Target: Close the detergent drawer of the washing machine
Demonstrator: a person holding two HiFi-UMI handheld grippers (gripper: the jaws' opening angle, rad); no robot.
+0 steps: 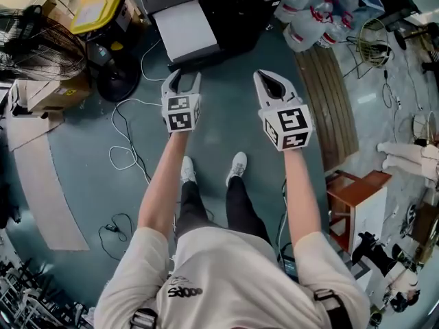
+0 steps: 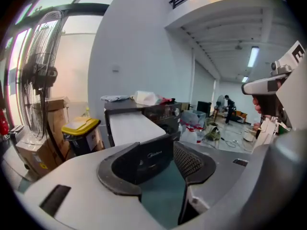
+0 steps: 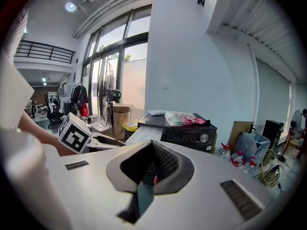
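The black washing machine [image 1: 236,5] stands on the teal floor ahead of me, with clothes heaped on top. A white flat panel [image 1: 185,29] juts from its left front toward me; I cannot tell whether it is the drawer. My left gripper [image 1: 184,79] hangs in the air short of that panel, jaws open and empty. In the left gripper view the machine's black front [image 2: 153,159] shows between the jaws of that gripper [image 2: 156,147]. My right gripper [image 1: 273,82] hangs beside it, shut and empty. The right gripper view has the control knob [image 3: 205,138] beyond the right gripper [image 3: 152,145].
A yellow-lidded bin [image 1: 99,5], a standing fan [image 1: 34,40] and cardboard boxes [image 1: 48,91] crowd the left. White cables [image 1: 127,149] trail over the floor. Water bottles [image 1: 305,19] and a wooden board [image 1: 333,101] lie to the right, near a small wooden table [image 1: 357,194].
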